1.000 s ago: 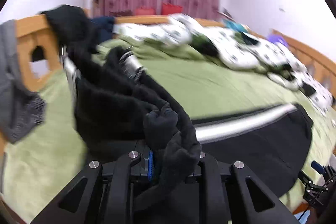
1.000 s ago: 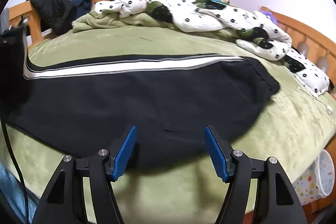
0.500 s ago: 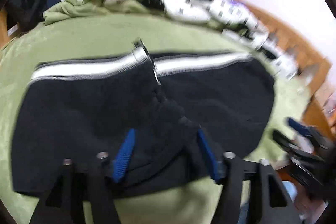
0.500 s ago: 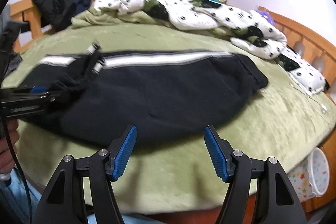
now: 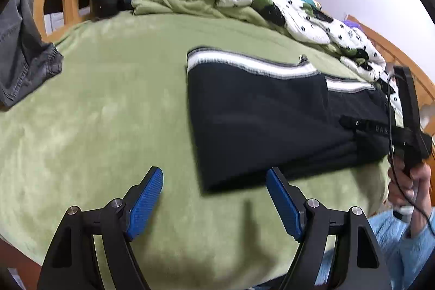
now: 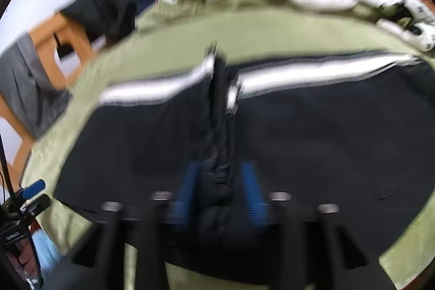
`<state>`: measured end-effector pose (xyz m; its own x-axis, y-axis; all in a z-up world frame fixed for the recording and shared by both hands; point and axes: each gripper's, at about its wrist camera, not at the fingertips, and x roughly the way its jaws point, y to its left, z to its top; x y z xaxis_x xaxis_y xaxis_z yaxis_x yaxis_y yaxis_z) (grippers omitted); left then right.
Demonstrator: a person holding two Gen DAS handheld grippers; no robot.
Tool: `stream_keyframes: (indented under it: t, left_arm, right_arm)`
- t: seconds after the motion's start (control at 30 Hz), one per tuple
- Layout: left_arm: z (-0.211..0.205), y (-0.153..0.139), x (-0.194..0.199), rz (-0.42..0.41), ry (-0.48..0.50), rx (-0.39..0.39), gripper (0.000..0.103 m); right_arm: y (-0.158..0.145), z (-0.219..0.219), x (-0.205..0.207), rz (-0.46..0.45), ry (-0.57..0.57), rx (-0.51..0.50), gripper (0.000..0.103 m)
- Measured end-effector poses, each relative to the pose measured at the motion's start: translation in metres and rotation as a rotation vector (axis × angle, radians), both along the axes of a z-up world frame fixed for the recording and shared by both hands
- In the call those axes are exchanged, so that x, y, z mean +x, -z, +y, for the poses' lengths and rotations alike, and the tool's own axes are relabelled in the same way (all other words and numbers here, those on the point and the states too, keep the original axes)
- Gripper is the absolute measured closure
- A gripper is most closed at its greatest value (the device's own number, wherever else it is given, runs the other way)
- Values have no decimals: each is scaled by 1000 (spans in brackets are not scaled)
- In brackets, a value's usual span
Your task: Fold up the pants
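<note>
Two grippers showed: the left gripper (image 5: 214,197) hung with blue pads spread apart above the green blanket (image 5: 108,105), while the right gripper (image 6: 220,197) was clamped on a bunched fold of cloth. One pair of black pants (image 5: 261,113) with one white side stripe (image 5: 252,64) lay folded on the blanket.

Black pants (image 5: 258,116) with a white side stripe lie folded over on the green bed (image 5: 108,110); a raised ridge of fabric runs across them.
</note>
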<state>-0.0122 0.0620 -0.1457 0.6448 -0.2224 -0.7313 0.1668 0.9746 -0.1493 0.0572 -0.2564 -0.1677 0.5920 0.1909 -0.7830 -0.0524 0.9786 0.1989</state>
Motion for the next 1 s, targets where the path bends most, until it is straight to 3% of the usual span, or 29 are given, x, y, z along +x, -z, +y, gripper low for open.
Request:
stream_keyframes:
  t: [0.17, 0.3, 0.7, 0.9, 1.0]
  left_arm:
    - [-9, 11, 6, -11, 14, 36, 26]
    - [-14, 19, 17, -18, -10, 99, 26]
    - [18, 13, 4, -40, -40, 31, 33]
    - [-4, 17, 18, -43, -17, 69, 33]
    - [-15, 17, 24, -51, -1, 40, 35]
  right_arm:
    - [-27, -8, -30, -99, -19, 27, 94]
    - [-9, -7, -34, -43, -29, 9, 94]
    - [-8, -13, -30, -53, -7, 1, 83]
    - [-9, -13, -31, -57, 5, 10, 83]
    - [-9, -13, -32, -57, 3, 9, 83]
